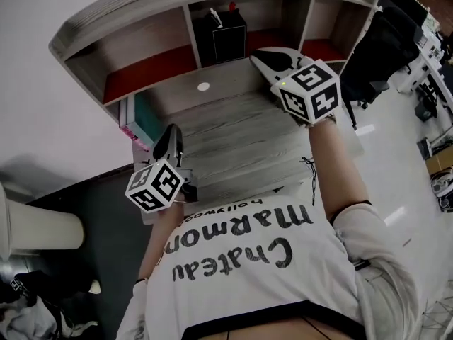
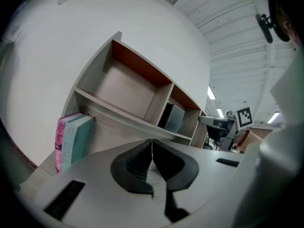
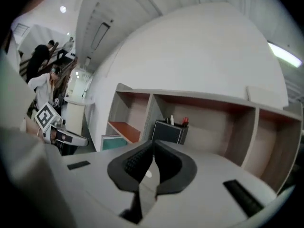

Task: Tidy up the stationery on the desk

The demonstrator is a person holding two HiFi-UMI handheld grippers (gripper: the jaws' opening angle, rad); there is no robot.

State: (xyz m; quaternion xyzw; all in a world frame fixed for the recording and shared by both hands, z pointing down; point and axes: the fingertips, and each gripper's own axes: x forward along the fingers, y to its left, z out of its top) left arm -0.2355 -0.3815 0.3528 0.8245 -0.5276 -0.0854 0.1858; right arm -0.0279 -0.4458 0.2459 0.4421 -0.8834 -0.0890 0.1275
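- The left tongs (image 2: 152,144) are closed, their dark pads meeting along a thin line with nothing between them. They hang level over the near left corner of the table (image 1: 233,140).
- The right tongs (image 3: 153,148) are closed at the tips as well and carry nothing. They reach further in, towards the middle of the shelf unit (image 1: 141,41) at the back.
- In the middle compartment stands a black pen holder (image 1: 228,37) with a few pens poking up out of it.
- Two books (image 2: 71,139), one pink and one teal, stand upright at the left end of the table.
- A small white round thing (image 1: 204,86) lies alone on the tabletop in front of the shelves; it is too small to name, perhaps an eraser or a cap.
- To my eye the tidying is nearly done, and that white piece is the only loose item left to put away.
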